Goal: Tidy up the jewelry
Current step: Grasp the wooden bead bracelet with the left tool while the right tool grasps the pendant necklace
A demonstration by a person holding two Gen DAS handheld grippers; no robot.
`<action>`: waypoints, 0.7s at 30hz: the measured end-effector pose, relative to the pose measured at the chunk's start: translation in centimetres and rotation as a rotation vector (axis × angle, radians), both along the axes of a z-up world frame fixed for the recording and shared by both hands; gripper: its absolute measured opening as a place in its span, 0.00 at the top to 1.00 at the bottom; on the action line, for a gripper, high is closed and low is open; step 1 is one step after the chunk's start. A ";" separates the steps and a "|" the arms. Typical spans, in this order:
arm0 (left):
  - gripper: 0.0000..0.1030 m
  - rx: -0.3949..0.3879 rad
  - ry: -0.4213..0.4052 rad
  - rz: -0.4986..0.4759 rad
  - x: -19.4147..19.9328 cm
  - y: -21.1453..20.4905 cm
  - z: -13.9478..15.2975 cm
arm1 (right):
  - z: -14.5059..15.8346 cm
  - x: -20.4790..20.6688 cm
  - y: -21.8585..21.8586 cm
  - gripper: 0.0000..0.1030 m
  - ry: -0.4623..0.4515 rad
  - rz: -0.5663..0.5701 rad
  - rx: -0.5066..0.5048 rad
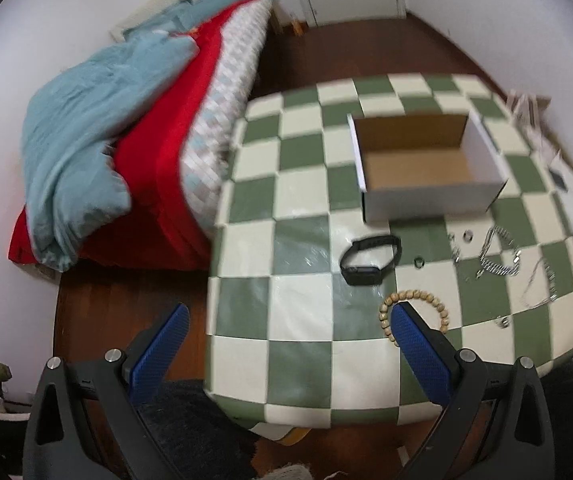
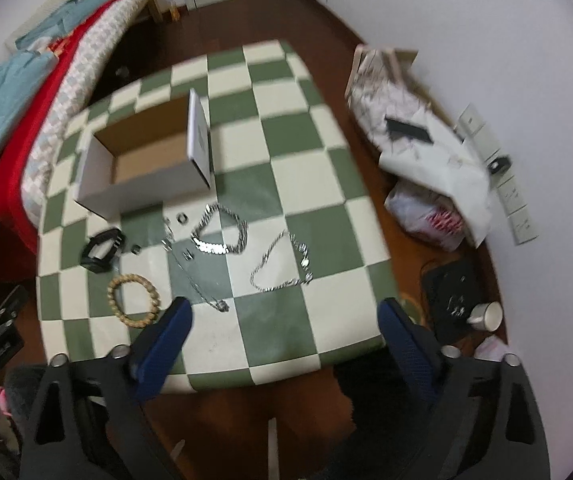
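Note:
An open white cardboard box [image 1: 426, 200] [image 2: 142, 192] sits on the green and cream checked table [image 1: 310, 264] [image 2: 278, 184], with nothing inside. In front of it lie a black wrist band [image 1: 370, 258] [image 2: 102, 250], a wooden bead bracelet [image 1: 418, 298] [image 2: 132, 294], small rings [image 1: 418, 262] [image 2: 182, 218], and silver chains [image 1: 498, 258] [image 2: 222, 232] [image 2: 282, 264]. My left gripper [image 1: 290, 316] hovers open over the table's near left edge, its right finger overlapping the bead bracelet. My right gripper [image 2: 286, 312] stands open above the near edge, holding nothing.
A bed [image 1: 190, 120] [image 2: 26, 120] with red and blue-grey bedding stands left of the table. On the right floor lie a white cloth pile [image 2: 426, 140], a plastic bag [image 2: 430, 216], a black mat with a cup [image 2: 486, 316], and wall sockets [image 2: 502, 176].

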State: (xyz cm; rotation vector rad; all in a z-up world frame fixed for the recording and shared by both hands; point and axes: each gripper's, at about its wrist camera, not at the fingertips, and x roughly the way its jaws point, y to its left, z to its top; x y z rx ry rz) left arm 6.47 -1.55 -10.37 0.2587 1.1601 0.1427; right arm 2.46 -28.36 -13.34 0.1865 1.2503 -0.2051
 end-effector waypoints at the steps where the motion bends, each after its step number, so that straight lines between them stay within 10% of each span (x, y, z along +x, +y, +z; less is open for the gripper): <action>1: 0.00 0.010 0.021 -0.002 0.3 -0.3 -1.1 | -1.1 0.1 0.0 0.16 0.013 -0.001 0.000; 9: 0.04 0.019 0.186 -0.013 2.3 -2.3 -9.3 | -8.1 1.1 -3.3 0.26 0.073 -0.114 0.047; 17: 0.40 -0.059 0.272 0.005 3.5 -2.1 -13.2 | -11.6 1.8 -6.6 0.32 0.071 -0.184 0.099; 21: 0.41 -0.056 0.238 -0.029 3.4 -2.8 -13.4 | -12.7 2.7 -6.2 0.37 0.061 -0.143 0.105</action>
